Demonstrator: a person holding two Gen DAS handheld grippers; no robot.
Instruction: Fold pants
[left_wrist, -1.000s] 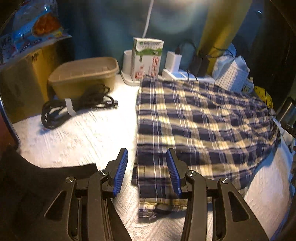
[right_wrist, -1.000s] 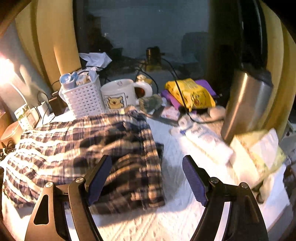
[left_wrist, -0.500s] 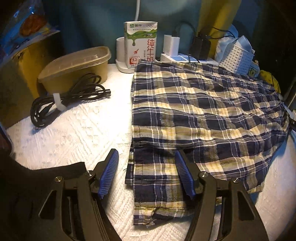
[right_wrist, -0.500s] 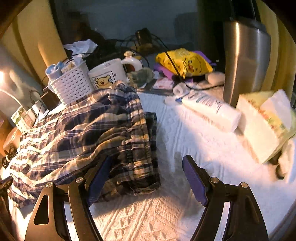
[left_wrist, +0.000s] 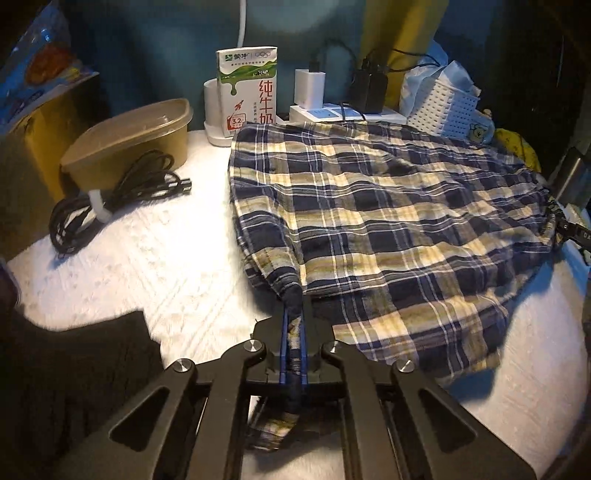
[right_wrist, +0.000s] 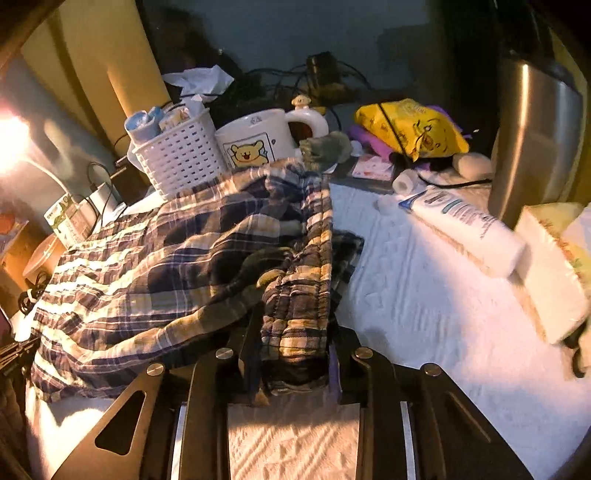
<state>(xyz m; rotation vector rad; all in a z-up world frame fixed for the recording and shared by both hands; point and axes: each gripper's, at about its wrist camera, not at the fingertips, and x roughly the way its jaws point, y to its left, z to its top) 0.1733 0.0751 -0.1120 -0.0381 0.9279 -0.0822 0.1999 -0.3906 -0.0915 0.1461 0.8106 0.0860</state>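
Left claw (left_wrist: 293, 332) pinches pants (left_wrist: 388, 229) hem; right claw (right_wrist: 293, 347) clamps waistband.

My left gripper (left_wrist: 293, 332), open second ago, now clamped on pants (left_wrist: 388, 229) hem, lower centre of frame. My right gripper (right_wrist: 291, 350) likewise closed onto bunched waistband, fabric pulled up.

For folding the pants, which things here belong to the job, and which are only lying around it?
Belonging to the job:
- plaid pants
- left gripper, shut on the hem end
- right gripper, shut on the waistband

Only lying about:
- milk carton
- lidded container
- black cable
- white basket
- bear mug
- lotion tube
- yellow packet
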